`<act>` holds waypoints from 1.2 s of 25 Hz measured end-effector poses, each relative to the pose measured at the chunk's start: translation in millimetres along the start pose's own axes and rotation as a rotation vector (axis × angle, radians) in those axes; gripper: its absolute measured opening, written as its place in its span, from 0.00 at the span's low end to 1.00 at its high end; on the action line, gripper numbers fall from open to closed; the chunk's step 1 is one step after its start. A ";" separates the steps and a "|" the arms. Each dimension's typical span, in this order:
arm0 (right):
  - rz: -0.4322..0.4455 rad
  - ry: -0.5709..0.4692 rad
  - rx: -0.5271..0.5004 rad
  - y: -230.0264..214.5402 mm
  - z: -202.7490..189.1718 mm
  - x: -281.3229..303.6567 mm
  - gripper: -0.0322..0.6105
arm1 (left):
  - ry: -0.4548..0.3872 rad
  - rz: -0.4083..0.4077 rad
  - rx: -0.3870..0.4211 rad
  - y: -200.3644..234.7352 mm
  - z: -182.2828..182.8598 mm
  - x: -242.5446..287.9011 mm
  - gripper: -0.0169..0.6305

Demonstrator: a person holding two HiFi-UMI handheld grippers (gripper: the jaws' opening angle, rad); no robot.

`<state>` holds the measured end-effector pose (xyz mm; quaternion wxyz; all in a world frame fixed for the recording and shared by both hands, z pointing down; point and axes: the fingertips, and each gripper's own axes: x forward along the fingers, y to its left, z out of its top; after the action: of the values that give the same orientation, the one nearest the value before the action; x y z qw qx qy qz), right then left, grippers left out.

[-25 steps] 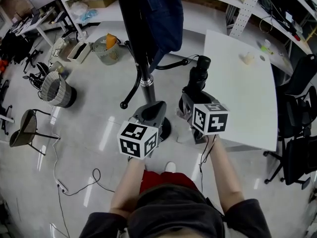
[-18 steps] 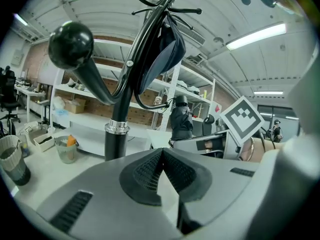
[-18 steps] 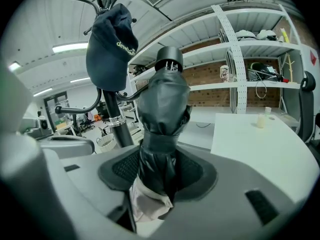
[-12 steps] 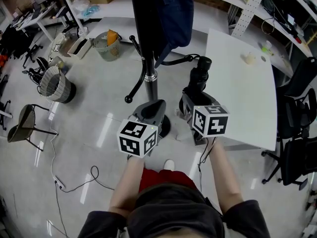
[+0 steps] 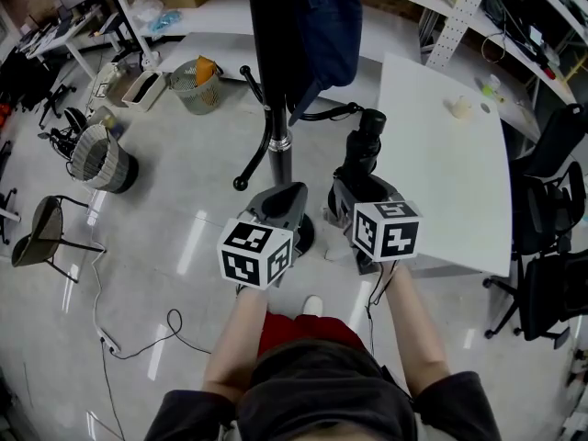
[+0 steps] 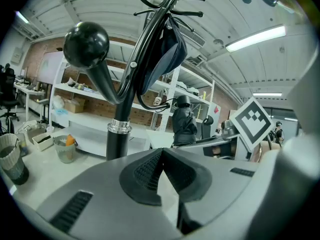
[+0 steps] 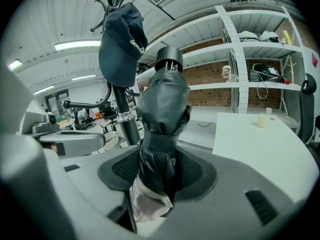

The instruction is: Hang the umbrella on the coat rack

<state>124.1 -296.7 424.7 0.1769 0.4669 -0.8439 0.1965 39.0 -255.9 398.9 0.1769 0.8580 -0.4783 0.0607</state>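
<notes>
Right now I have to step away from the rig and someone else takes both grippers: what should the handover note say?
Right claw: shut on the folded black umbrella, which is held upright and gripped near its lower end.
Left claw: shut, with nothing in it.
Coat rack: stands on the floor just ahead, with a dark blue cap hanging on it. Its ball-tipped arm near the left claw is bare.
Done: the umbrella is in hand and has been brought up to the rack.
Left: hang the umbrella on a free arm, then let go.
</notes>
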 end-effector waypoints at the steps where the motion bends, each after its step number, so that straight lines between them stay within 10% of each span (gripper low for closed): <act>1: 0.001 0.003 -0.001 1.7 -1.0 0.4 0.37 | 0.000 0.000 0.000 0.7 0.1 -0.3 0.04; 30: 0.026 0.115 -0.036 47.4 -63.5 39.5 0.37 | 0.077 0.048 -0.033 37.8 -36.3 -11.0 0.04</act>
<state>70.9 -270.4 490.5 0.2307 0.4404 -0.8418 0.2103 3.7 -252.1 439.0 0.2076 0.8403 -0.4927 0.0899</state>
